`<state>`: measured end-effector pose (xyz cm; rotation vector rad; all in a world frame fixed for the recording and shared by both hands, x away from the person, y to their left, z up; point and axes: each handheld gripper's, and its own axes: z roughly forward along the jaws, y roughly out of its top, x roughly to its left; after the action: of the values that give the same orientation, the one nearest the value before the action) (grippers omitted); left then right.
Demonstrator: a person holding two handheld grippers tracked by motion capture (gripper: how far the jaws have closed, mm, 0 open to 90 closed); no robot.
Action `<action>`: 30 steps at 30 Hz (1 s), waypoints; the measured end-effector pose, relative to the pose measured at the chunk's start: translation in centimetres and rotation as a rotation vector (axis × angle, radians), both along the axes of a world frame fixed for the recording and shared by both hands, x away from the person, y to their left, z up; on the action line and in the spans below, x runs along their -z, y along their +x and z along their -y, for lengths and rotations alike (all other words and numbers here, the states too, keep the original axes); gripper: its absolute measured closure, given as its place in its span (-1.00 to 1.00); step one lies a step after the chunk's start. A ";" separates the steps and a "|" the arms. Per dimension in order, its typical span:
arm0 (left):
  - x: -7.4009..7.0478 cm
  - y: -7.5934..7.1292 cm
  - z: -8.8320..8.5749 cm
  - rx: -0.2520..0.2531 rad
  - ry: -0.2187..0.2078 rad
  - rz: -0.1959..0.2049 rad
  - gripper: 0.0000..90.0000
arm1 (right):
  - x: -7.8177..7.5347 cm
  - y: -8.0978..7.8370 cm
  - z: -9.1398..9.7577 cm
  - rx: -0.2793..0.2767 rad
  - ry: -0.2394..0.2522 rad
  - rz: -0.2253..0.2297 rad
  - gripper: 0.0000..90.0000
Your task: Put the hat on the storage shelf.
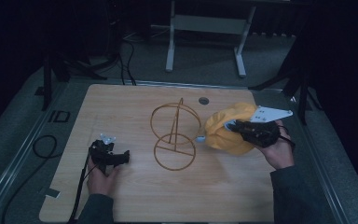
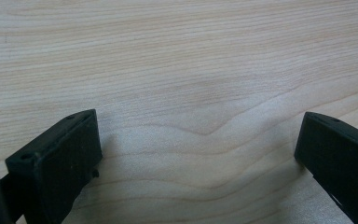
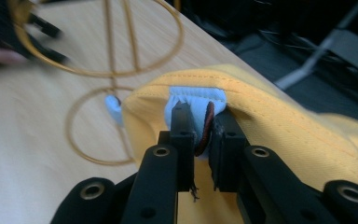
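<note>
The left gripper [image 1: 121, 157] lies low over the tabletop [image 2: 191, 70] in the person's left hand [image 1: 100, 179], its jaws spread wide with bare wood between them. The right gripper [image 3: 200, 135], gripped in the right hand [image 1: 279, 151], has its jaws pinched together on a fold of yellow fabric [image 3: 279, 116] and its pale blue lining, the grey plate riding above it.

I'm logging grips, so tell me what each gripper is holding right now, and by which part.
The right gripper is shut on the yellow cap, pinching its light blue strap at the rim. The left gripper is open, holding nothing.
</note>
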<state>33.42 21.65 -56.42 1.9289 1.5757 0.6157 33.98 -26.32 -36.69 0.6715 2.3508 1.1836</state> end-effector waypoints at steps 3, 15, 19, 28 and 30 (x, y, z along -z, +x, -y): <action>0.0 0.0 0.0 0.000 0.000 -0.001 -0.99 | 0.7 0.8 0.2 0.005 0.021 -0.060 0.79; 0.0 0.0 0.0 -0.003 -0.003 0.002 -0.99 | 4.7 3.8 4.1 0.238 0.051 -0.197 0.54; 0.0 0.0 0.0 -0.001 0.000 0.000 -0.99 | 4.7 3.4 4.6 0.268 0.022 -0.182 0.38; 0.0 0.0 0.0 -0.001 -0.001 0.001 -0.99 | 4.2 3.0 4.2 0.244 -0.041 -0.146 0.41; 0.0 0.0 0.0 0.000 0.000 0.000 -0.99 | 4.1 3.0 4.1 0.244 -0.052 -0.144 0.41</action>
<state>33.43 21.62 -56.42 1.9286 1.5757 0.6160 37.01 -30.40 -40.80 1.0224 2.3236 0.9932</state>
